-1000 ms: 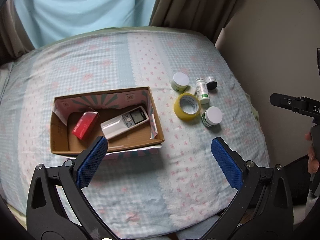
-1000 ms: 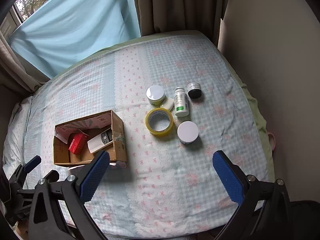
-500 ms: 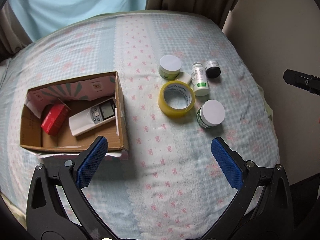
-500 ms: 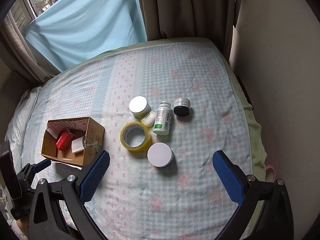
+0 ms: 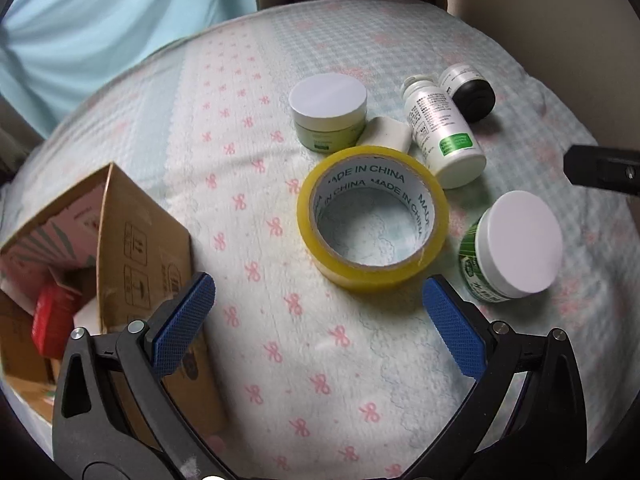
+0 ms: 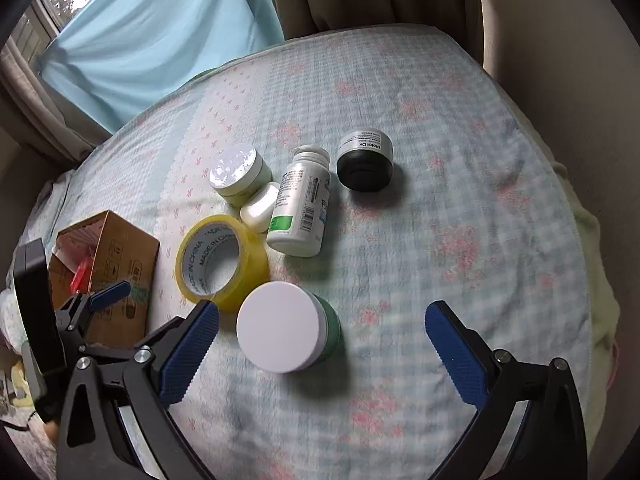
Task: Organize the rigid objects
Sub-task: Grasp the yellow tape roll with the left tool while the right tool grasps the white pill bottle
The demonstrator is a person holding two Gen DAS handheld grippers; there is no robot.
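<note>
The yellow tape roll lies flat at centre frame in the left wrist view, just above the left gripper, whose jaws stand wide and empty. The step looks like an approach to pick it for the cardboard box at lower left; next the jaws must straddle its rim. The green jar with a white lid sits close at its right, a white bottle just above, so room is tight there. The right gripper, also wide and empty, hangs near that jar.
</note>
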